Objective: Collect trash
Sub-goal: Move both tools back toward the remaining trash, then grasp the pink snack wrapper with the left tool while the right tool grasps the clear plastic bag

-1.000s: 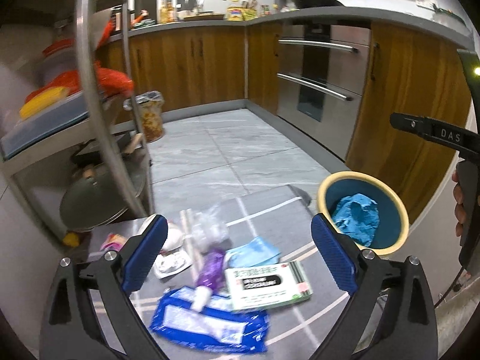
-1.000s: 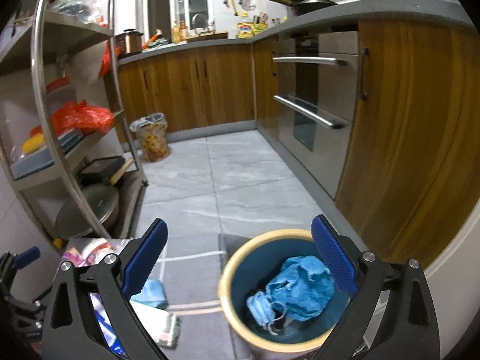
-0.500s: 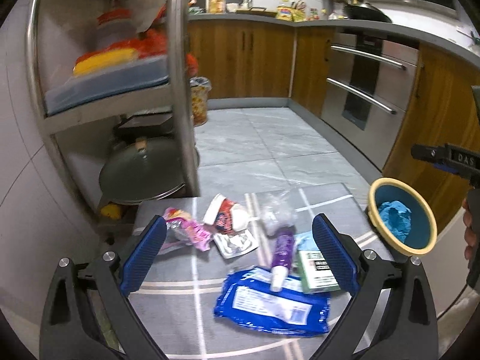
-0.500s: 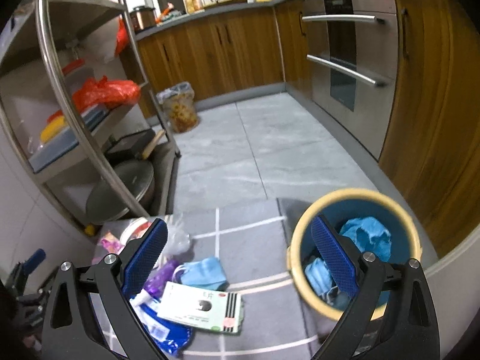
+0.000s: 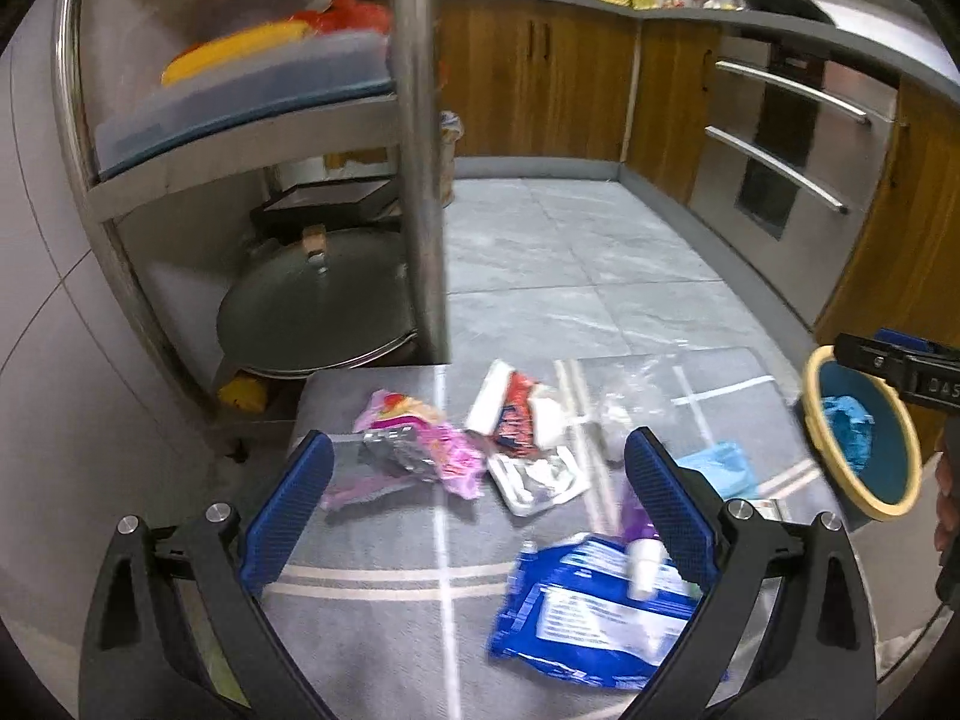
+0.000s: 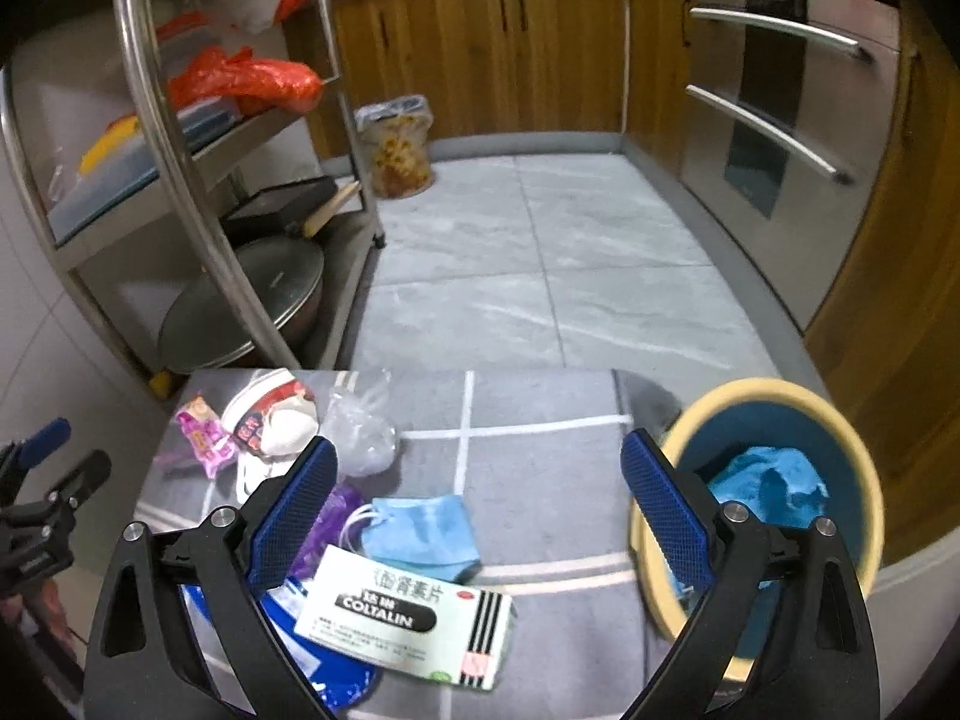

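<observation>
Trash lies scattered on a grey mat [image 5: 384,546]: a pink wrapper [image 5: 420,444], a red-and-white cup [image 5: 510,408], a clear tray [image 5: 537,477], a blue pouch [image 5: 594,612], a purple tube [image 5: 639,534], a blue face mask [image 6: 420,528], a white Coltalin box [image 6: 408,618] and a clear plastic bag [image 6: 360,426]. A blue bin with a yellow rim [image 6: 774,414] holds blue waste at the mat's right. My left gripper [image 5: 477,507] is open above the wrapper and tray. My right gripper [image 6: 477,507] is open above the mask, beside the bin.
A steel shelf rack [image 5: 420,150] with a pan lid [image 5: 312,306] stands at the left, close to the mat. Wooden cabinets [image 6: 510,54] and an oven [image 6: 780,120] line the back and right. A small lined bin [image 6: 399,144] stands on the tiled floor.
Both grippers have swung left and tilted down. The left view now centres on the pink wrapper and cup; the right view has left the bin for the mask and box.
</observation>
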### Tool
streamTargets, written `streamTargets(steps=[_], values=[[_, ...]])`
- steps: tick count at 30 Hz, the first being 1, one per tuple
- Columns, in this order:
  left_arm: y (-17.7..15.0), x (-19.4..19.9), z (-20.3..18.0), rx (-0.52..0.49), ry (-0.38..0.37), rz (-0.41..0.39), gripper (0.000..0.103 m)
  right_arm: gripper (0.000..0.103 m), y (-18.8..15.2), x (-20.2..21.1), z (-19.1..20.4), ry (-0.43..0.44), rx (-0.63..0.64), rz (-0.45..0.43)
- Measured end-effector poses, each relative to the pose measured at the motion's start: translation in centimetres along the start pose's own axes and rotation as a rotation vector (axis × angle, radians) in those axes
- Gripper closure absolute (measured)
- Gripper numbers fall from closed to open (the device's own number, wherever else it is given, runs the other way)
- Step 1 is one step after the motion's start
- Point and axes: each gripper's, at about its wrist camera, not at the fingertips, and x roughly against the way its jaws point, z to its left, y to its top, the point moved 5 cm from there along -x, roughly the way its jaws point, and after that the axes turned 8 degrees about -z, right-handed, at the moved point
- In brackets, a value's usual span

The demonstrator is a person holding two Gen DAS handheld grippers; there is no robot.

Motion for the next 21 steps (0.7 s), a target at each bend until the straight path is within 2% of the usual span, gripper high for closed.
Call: streamTargets(steps=[6, 9, 11, 14, 17, 21], values=[[-0.8, -3.7, 3.5, 0.044, 0.093, 0.062, 0.007, 0.012, 0.6, -3.9, 2.0, 0.062, 0.004, 0.026], [-1.5, -5.2, 4.8, 0.035, 0.134, 0.083, 0.007, 0.019, 0.3, -6.0, 2.2, 0.077, -0.051, 0.054], [-2.3, -6.3, 5.4, 0.041, 0.14, 0.112, 0.008, 0.027, -0.3, -7.5, 2.4, 0.085, -0.064, 0.097], [-3.0, -7.7, 5.8, 0.041, 0.164, 0.146, 0.009, 0.032, -0.2, -8.5, 3.0, 0.096, -0.053, 0.111], [-3.0, -8.6, 5.8, 0.055, 0.158, 0.157, 0.01, 0.034, 0.2, -9.4, 3.7, 0.106, -0.033, 0.109], [-2.8, -9.7, 5.3, 0.144, 0.08, 0.168, 0.021, 0.036, 0.1, -10.9, 3.9, 0.117, -0.03, 0.128]])
